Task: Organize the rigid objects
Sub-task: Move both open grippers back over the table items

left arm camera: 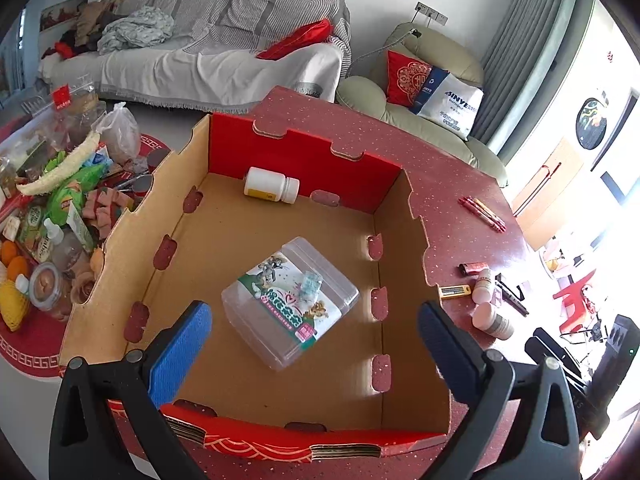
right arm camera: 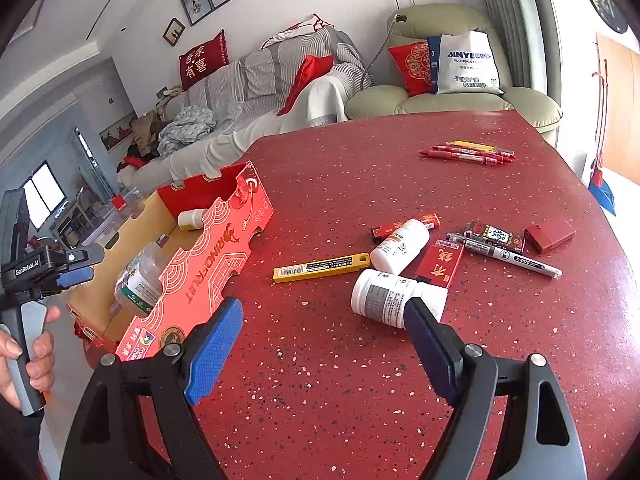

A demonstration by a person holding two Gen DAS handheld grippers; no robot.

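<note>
Through the left wrist camera, I am holding my left gripper released, jaws spread wide and grasping nothing, above the near end of the red cardboard box. Inside it, a clear plastic container with a cartoon label is lying on the cardboard floor just ahead of the fingers, and a white pill bottle is resting on its side against the far red wall. Red pens are lying on the speckled red table to the right of the box.

Through the right wrist camera, I am keeping my right gripper spread too, empty, over the table. A white bottle is lying just beside the right fingertip, a second white bottle behind it. A yellow blade case is sitting between them and the box.
</note>
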